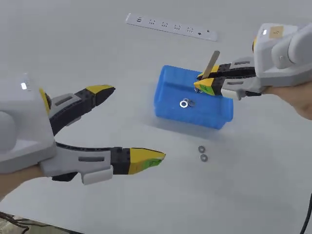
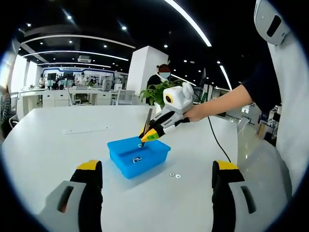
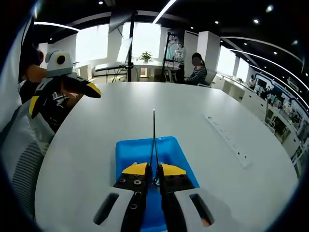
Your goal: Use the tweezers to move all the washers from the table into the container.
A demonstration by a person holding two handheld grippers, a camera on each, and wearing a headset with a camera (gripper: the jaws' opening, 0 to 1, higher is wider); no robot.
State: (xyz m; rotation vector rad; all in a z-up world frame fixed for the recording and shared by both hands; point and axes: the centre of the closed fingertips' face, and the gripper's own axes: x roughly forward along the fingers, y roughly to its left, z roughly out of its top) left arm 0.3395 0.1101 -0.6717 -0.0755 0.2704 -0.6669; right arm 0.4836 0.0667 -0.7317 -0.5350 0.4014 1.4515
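The two washers [image 1: 202,149] left on the white table [image 1: 97,44] lie flat, close together, just in front of the blue container [image 1: 195,118]. They look tiny, thin and light, hard like metal, and likely smooth and slippery. A good way to lift one would be to put one tweezer tip in the hole and the other outside the ring, then pinch softly so it does not pop away.

The right gripper [image 1: 207,84] is squeezed tight on the tweezers [image 1: 211,64], which point down over the far side of the container. The left gripper [image 1: 134,124] has its jaws spread wide and holds nothing.

The tweezer tips are hidden behind the yellow jaw ends, so I cannot tell if they hold a washer. The shiny washers in the container [image 1: 184,103] are too small to count
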